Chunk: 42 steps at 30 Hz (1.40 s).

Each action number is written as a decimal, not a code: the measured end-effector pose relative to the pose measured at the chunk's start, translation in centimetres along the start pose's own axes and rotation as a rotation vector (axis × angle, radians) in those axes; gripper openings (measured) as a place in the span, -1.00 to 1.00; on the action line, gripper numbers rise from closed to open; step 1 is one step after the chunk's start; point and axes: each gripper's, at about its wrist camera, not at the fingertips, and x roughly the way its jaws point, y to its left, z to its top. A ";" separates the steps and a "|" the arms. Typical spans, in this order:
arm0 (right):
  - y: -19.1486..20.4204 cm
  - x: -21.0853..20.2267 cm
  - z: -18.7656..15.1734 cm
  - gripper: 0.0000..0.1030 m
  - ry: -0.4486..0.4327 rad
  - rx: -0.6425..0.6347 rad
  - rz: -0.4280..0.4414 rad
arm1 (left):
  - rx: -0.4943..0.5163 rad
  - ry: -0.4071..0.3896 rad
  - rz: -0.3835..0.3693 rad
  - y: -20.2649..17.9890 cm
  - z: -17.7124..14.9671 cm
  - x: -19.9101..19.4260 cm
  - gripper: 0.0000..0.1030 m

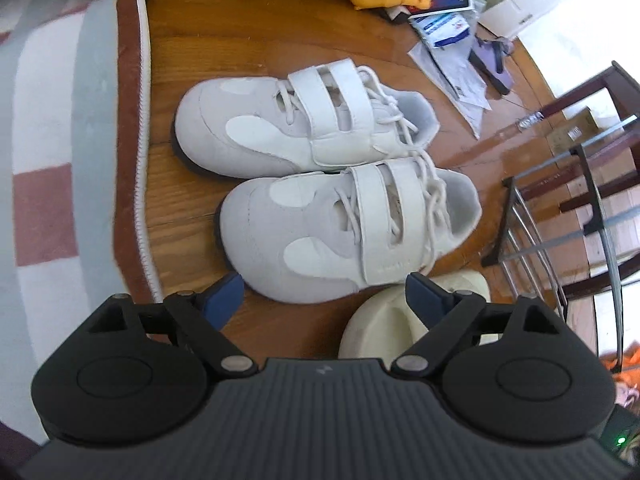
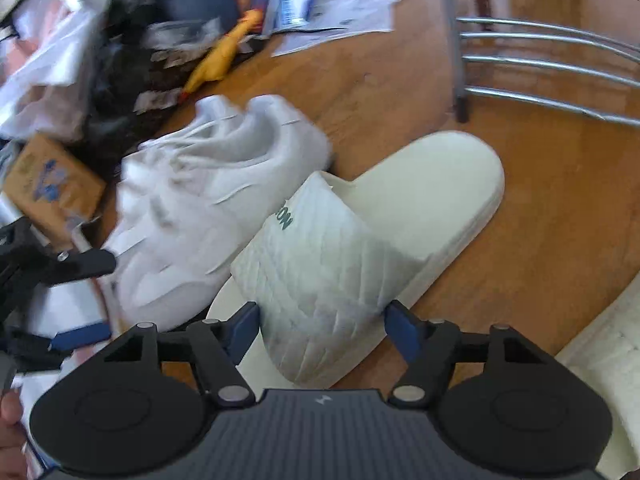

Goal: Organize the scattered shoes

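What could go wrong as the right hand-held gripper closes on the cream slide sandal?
1. The right hand-held gripper straddles the cream slide sandal's soft strap, which might buckle and slip free.
2. The white sneakers sit right beside the sandal, so lifting it could knock them out of line.

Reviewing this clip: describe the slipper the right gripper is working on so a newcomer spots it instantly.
On the wooden floor, beside the metal rack, lies a cream slide slipper next to the white sneakers. The right gripper straddles its band. Unlike the laced, strapped sneakers, it is open-heeled with a ribbed band bearing green lettering.
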 end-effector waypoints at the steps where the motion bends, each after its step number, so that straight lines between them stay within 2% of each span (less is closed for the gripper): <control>1: 0.4 -0.1 0.1 0.35 0.005 -0.018 0.013 | 0.015 -0.002 -0.007 -0.2 -0.1 -0.4 0.72; 3: 1.1 -0.7 0.3 0.45 0.040 -0.048 0.063 | 0.051 -0.003 -0.013 -0.8 -0.2 -1.0 0.72; 4: 1.2 -0.9 0.4 0.45 0.073 -0.051 0.044 | 0.056 -0.003 -0.012 -0.8 -0.2 -1.0 0.72; 6: 1.4 -1.5 0.6 0.60 0.114 -0.054 -0.008 | 0.109 -0.007 0.000 -1.8 -0.7 -1.1 0.72; 7: 0.9 -3.1 0.6 0.62 0.088 -0.060 -0.061 | 0.125 -0.004 0.001 -2.1 -0.9 -1.1 0.72; 9: -0.2 -4.9 0.6 0.64 0.064 -0.045 -0.092 | 0.155 0.006 -0.001 -2.7 -1.3 -1.0 0.72; 13: -6.2 -9.7 0.6 0.69 0.051 0.121 -0.187 | 0.184 0.036 -0.022 -3.5 -2.0 -0.8 0.74; 16: -11.7 -12.4 -0.1 0.69 0.053 0.280 -0.329 | 0.204 0.060 -0.033 -4.2 -2.6 -0.7 0.76; 17: -12.7 -12.8 -0.3 0.69 0.052 0.307 -0.345 | 0.212 0.069 -0.034 -4.4 -2.9 -0.7 0.76; 21: -15.5 -13.5 -1.2 0.69 0.046 0.403 -0.325 | 0.251 0.097 -0.042 -5.3 -3.7 -0.7 0.77; 28: -15.9 -11.6 -1.1 0.78 0.047 0.326 -0.322 | 0.386 0.106 -0.035 -7.5 -5.5 -1.2 0.79; 31: -16.5 -10.3 -1.6 0.77 0.032 0.353 -0.299 | 0.416 0.112 -0.031 -7.8 -6.0 -1.3 0.80; 33: -16.3 -9.6 -2.0 0.89 0.033 0.332 -0.319 | 0.426 0.121 -0.026 -7.8 -6.2 -1.2 0.80; 37: -15.4 -8.9 -2.1 0.90 0.026 0.271 -0.340 | 0.424 0.141 -0.012 -7.5 -6.3 -0.8 0.81; 40: -15.1 -8.9 -2.2 0.77 0.005 0.239 -0.337 | 0.423 0.145 -0.012 -7.3 -6.4 -0.7 0.81; 42: -14.6 -9.3 -2.4 0.34 -0.029 0.191 -0.321 | 0.423 0.147 -0.011 -7.2 -6.5 -0.6 0.81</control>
